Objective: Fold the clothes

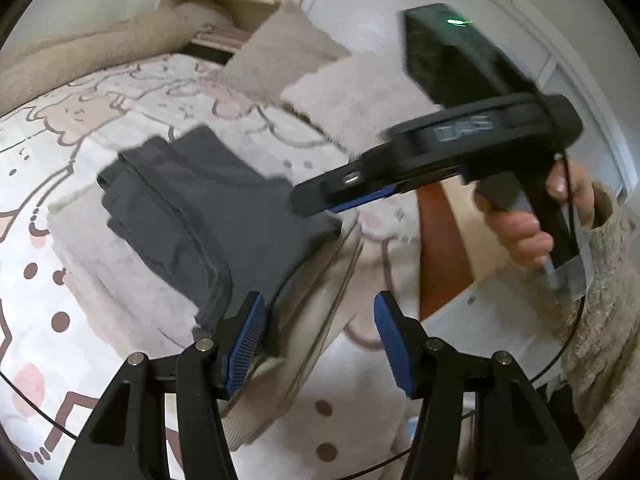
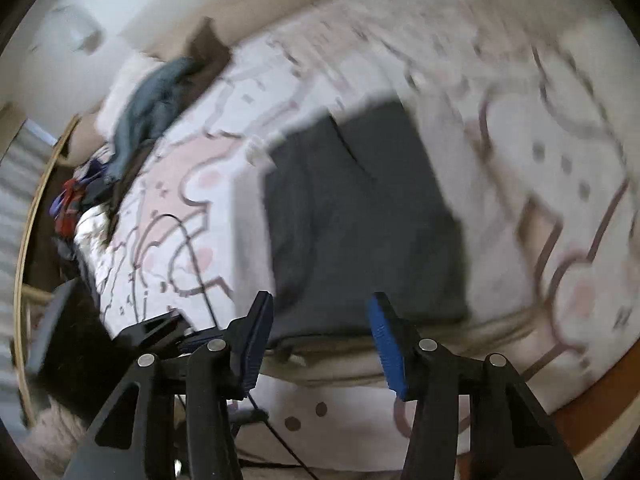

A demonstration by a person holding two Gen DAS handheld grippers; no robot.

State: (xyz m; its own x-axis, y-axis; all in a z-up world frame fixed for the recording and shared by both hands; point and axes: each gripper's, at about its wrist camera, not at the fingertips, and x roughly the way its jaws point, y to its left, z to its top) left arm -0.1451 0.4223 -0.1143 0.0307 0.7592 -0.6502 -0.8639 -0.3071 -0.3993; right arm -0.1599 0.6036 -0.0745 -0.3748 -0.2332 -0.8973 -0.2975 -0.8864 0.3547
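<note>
A folded dark grey garment lies on top of a stack of folded pale clothes on the bed. My left gripper is open and empty, just in front of the stack's near edge. The right gripper shows in the left wrist view, held by a hand over the grey garment's right edge. In the right wrist view, which is blurred, my right gripper is open and empty above the same grey garment.
The bed has a white sheet with pink cartoon prints. Beige pillows and a rolled blanket lie at the head. A pile of unfolded clothes sits at the bed's far left edge. A wooden bed frame borders the mattress.
</note>
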